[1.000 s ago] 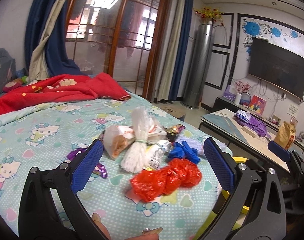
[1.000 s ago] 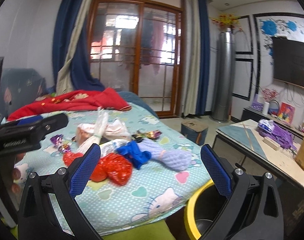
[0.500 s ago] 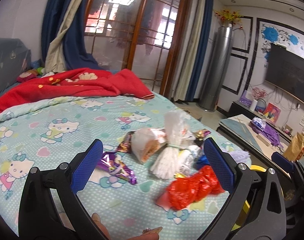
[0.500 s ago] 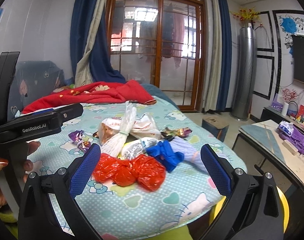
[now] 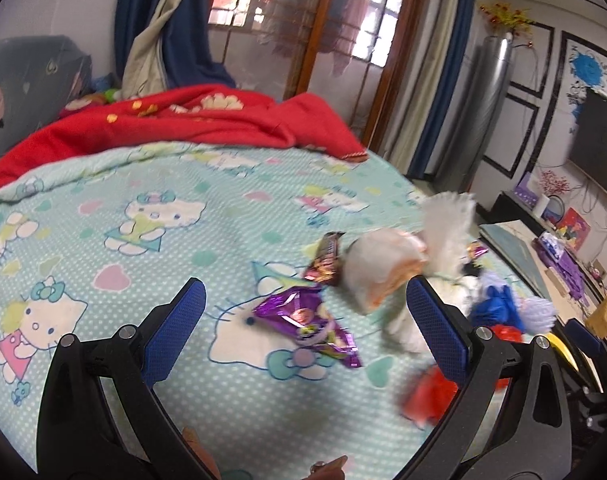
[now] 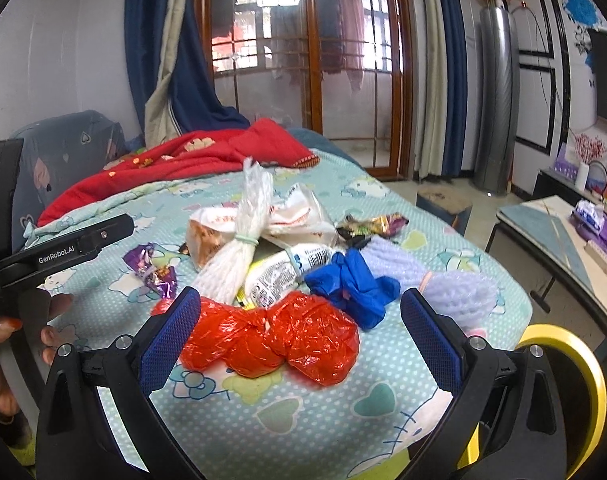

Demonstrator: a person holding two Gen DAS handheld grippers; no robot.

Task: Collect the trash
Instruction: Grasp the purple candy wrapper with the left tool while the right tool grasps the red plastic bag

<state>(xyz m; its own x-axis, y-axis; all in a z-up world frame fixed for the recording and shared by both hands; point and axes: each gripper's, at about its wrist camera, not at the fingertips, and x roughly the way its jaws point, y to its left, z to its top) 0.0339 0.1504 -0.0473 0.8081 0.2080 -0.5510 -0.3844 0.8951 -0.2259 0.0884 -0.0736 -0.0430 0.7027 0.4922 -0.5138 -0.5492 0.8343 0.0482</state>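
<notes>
Swinging leftward since a second ago, my left gripper [image 5: 305,320] now frames one purple wrapper [image 5: 307,322], jaws spread wide. Only my right view shows the whole pile sharply: one red bag [image 6: 271,338], one blue glove [image 6: 353,286], near the bed's edge above the yellow bin [image 6: 563,364]. My right gripper [image 6: 301,330] hangs spread, empty, with open sheet [image 5: 103,240] to the left.

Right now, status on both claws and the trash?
Left claw open over purple wrapper. Right claw open, framing red bag. Nothing collected; yellow bin at bed edge.
</notes>
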